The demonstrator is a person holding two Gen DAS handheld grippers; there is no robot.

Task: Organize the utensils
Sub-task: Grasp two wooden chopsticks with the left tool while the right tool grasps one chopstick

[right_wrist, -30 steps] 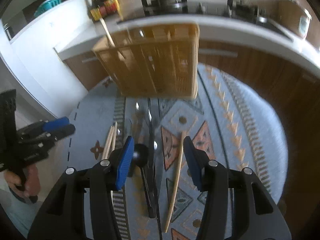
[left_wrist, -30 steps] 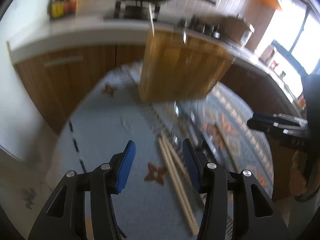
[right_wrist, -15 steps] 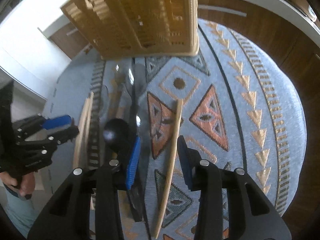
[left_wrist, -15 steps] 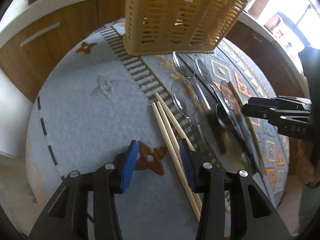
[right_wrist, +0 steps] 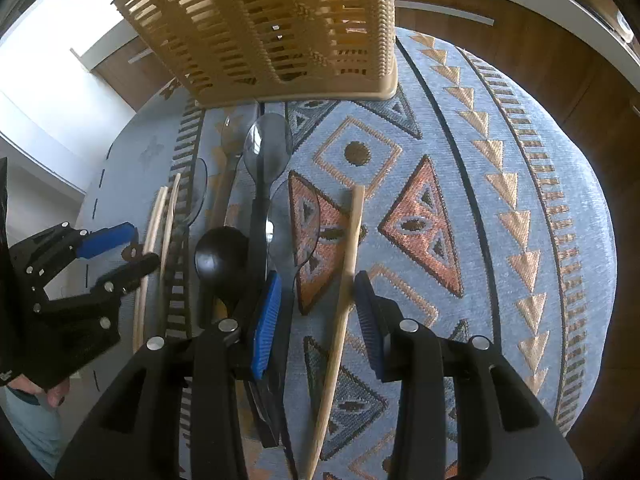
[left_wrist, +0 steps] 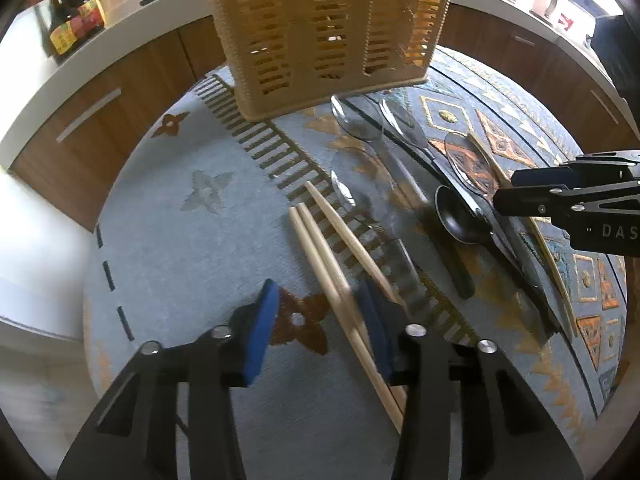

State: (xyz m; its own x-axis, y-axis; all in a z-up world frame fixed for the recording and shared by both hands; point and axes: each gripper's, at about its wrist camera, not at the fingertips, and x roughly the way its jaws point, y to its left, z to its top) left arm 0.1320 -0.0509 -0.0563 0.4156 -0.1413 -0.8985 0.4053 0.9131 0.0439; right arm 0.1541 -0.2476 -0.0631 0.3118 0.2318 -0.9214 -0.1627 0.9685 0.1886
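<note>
spoons point(right_wrist: 264, 184) crowd left; basket point(right_wrist: 280, 28) blocks ahead.

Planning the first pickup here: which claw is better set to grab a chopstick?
Probably the right claw: it is open with a single chopstick between its fingers. The left claw is open over a pair of chopsticks, which lie against its right finger.

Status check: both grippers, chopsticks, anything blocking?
Left gripper open, straddling paired chopsticks. Right gripper open around single chopstick. Black spoon crowds right's inner finger. Basket stands beyond.
</note>
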